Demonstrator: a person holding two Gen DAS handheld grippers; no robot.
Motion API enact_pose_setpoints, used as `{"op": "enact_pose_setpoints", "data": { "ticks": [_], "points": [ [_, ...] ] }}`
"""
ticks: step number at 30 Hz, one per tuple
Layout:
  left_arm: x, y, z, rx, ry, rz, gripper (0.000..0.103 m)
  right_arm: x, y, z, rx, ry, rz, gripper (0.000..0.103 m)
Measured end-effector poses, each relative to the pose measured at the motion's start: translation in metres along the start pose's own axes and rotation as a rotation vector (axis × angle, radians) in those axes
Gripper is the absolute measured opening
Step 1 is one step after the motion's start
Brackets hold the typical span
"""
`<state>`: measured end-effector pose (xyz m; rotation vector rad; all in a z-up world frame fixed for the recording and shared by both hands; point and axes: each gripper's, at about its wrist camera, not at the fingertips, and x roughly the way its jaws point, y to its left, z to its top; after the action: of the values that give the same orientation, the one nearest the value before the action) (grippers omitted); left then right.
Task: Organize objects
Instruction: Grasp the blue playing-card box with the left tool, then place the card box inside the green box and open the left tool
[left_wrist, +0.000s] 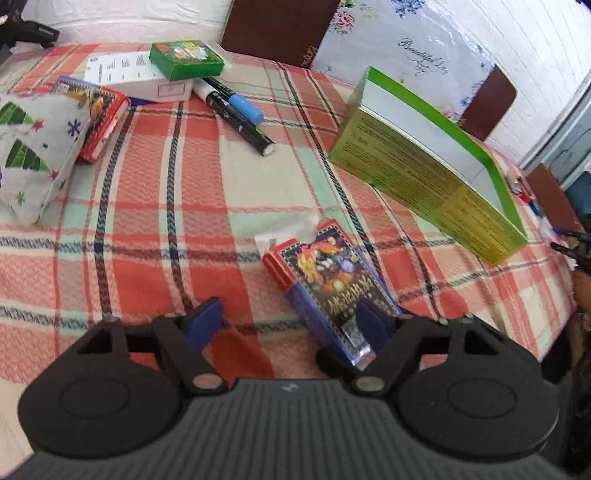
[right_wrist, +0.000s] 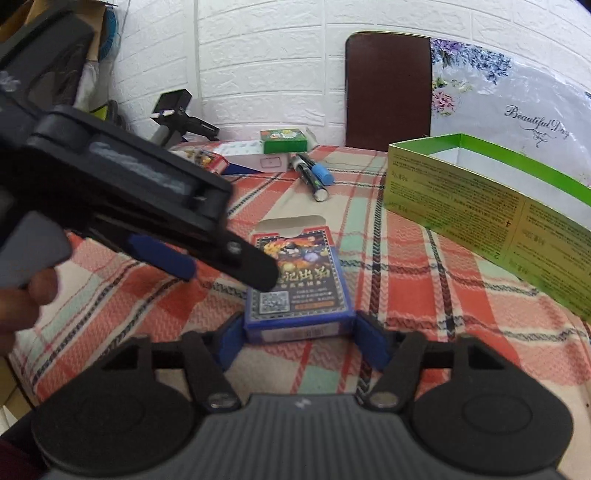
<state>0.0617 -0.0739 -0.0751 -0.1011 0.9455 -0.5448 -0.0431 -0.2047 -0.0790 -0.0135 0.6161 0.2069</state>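
Cards in a blue-and-red card box lie flat on the checked cloth of the counter, and we have the box's near end between the blue pads of our right tongs; both pads sit against the box's sides at the bottom edge, though we cannot tell from the view whether they press firmly. Our left tongs are spread wide, with the same card box lying slantwise just in front; its near corner reaches the inner face of the right-hand pad, while the left-hand pad stands well clear of it. From the right wrist view the left tool crosses above the box from the left, its tip overlapping the box's printed face. The box's top flap is open, showing pale card. To the right stands an open green carton with a white inside, apart from the card box. Farther back lie two markers side by side, one with a blue cap, near a small green box resting on white papers. At far left a second card box lies partly under a fabric pouch printed with green trees.
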Motion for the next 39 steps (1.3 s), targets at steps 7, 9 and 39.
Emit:
{"op": "enact_pose_setpoints", "data": {
  "ticks": [7, 9, 39],
  "points": [
    [-0.017, -0.045, 0.04, 0.068, -0.101, -0.083, 0.044, -0.022, -0.015, 0.017, -0.015, -0.186, -0.09, 0.06],
    [-0.018, -0.065, 0.056, 0.123, -0.141, -0.099, 0.044, -0.027, -0.028, 0.028, -0.022, -0.246, -0.146, 0.06],
    [0.049, -0.181, 0.079, 0.393, -0.213, 0.046, 0.048, -0.02, -0.159, 0.04, 0.152, -0.28, -0.459, 0.069]
  ]
}}
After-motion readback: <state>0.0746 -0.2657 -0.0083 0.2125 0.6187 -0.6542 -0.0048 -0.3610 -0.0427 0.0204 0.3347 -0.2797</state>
